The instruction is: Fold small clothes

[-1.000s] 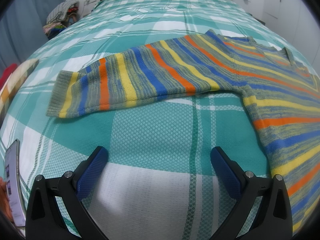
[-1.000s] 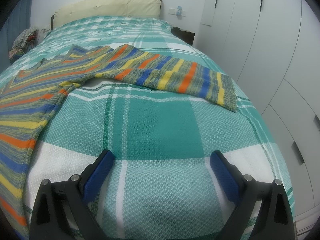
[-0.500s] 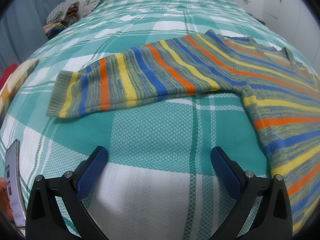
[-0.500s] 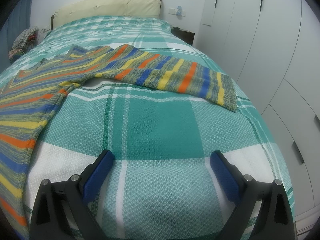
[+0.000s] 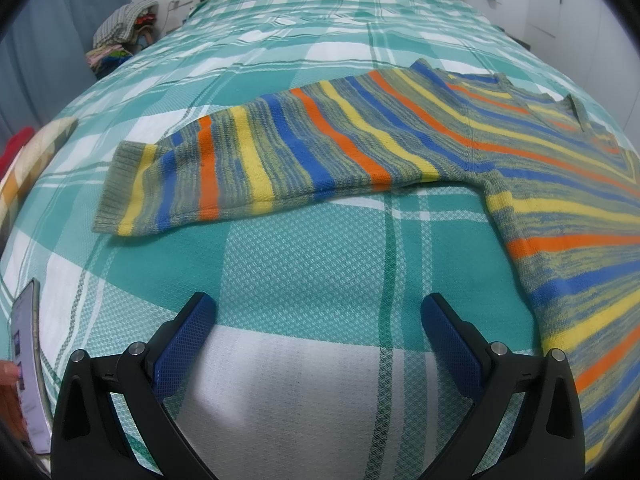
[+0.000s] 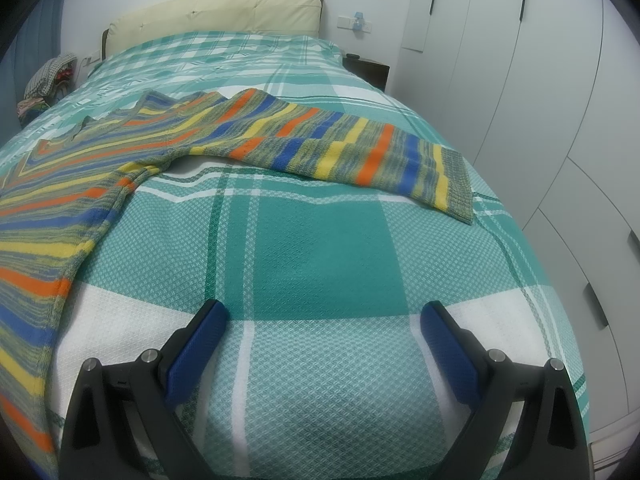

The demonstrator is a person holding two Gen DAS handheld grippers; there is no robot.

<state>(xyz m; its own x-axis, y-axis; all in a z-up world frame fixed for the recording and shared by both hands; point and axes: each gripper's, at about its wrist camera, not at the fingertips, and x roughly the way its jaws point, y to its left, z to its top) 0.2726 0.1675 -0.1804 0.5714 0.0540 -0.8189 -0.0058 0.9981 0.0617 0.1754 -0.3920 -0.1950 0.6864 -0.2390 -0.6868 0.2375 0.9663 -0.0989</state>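
Note:
A striped knit sweater in blue, orange, yellow and grey lies flat on the bed, sleeves spread out. In the left wrist view one sleeve stretches left, its cuff well ahead of my left gripper. That gripper is open and holds nothing, hovering over bare bedspread. In the right wrist view the sweater's other sleeve stretches right and ends in a cuff. My right gripper is open and empty too, short of that sleeve.
The bed carries a teal and white checked bedspread with a cream headboard at the far end. A phone lies at the left edge. White wardrobe doors stand to the right. A pile of clothes sits at far left.

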